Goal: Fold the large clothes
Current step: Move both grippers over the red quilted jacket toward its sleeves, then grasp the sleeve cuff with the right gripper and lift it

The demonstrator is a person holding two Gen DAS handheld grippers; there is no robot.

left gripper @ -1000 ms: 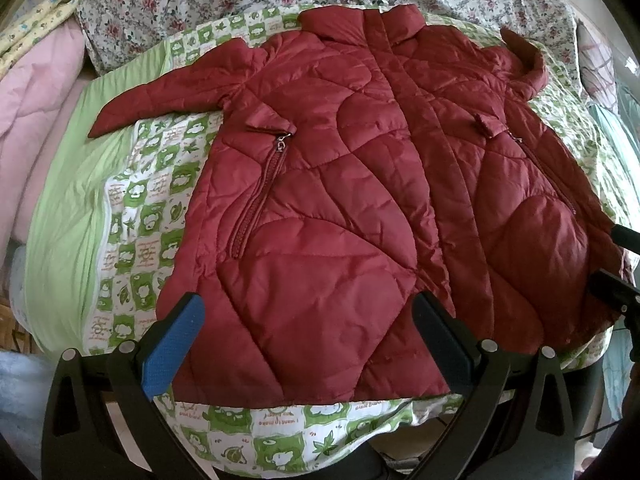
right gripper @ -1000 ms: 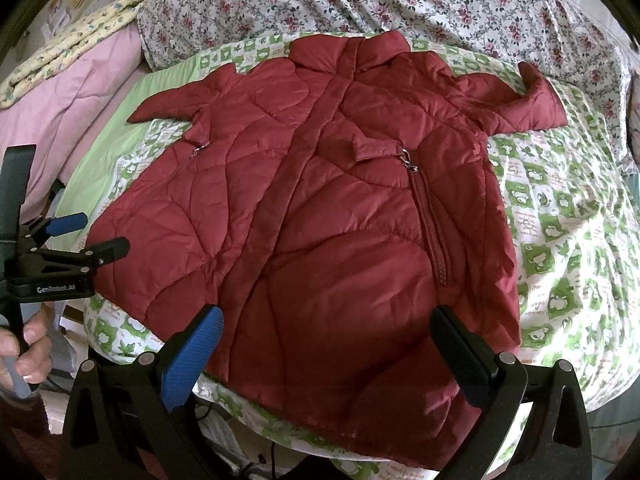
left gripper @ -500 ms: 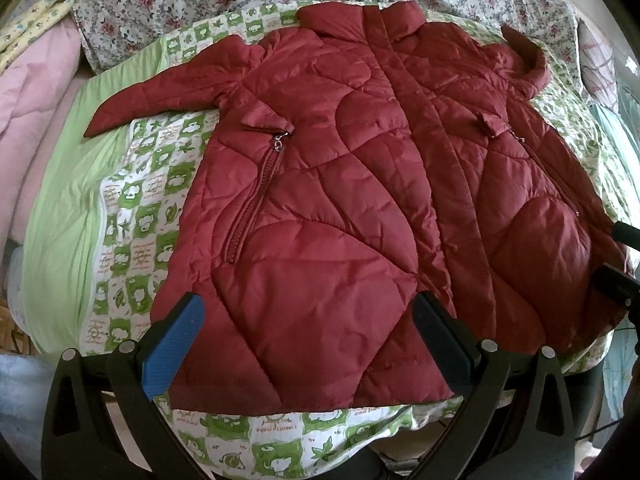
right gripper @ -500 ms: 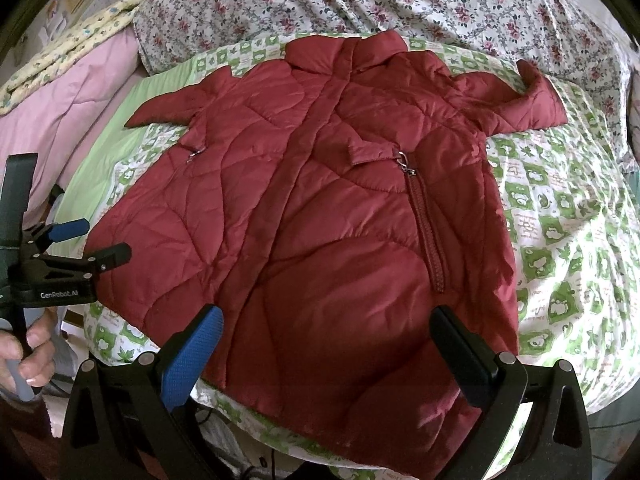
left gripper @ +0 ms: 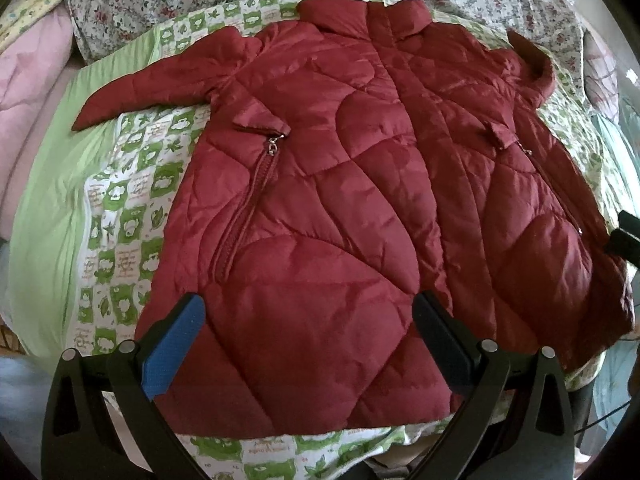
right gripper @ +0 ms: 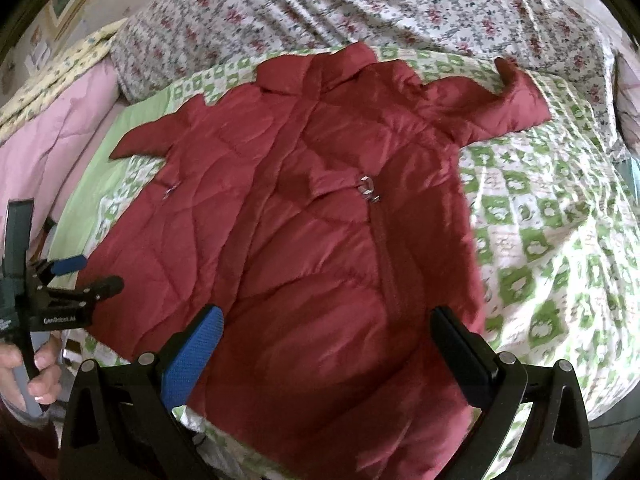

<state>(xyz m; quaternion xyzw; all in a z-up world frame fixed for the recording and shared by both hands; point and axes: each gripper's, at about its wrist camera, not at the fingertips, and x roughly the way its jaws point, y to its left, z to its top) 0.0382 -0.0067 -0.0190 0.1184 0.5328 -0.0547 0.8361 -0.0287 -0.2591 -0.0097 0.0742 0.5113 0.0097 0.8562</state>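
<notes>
Red quilted jacket (left gripper: pixel 340 208) lies flat, front up, on the green-and-white checked bedspread (left gripper: pixel 120 208), collar toward the floral blanket (right gripper: pixel 360 4), sleeves out to both sides. Left gripper (left gripper: pixel 308 344) spread wide, above the hem, holding nothing. Right gripper (right gripper: pixel 326 352) also spread wide over the hem's other part, empty. Pink quilt (right gripper: pixel 48 136) beside the bedspread.
</notes>
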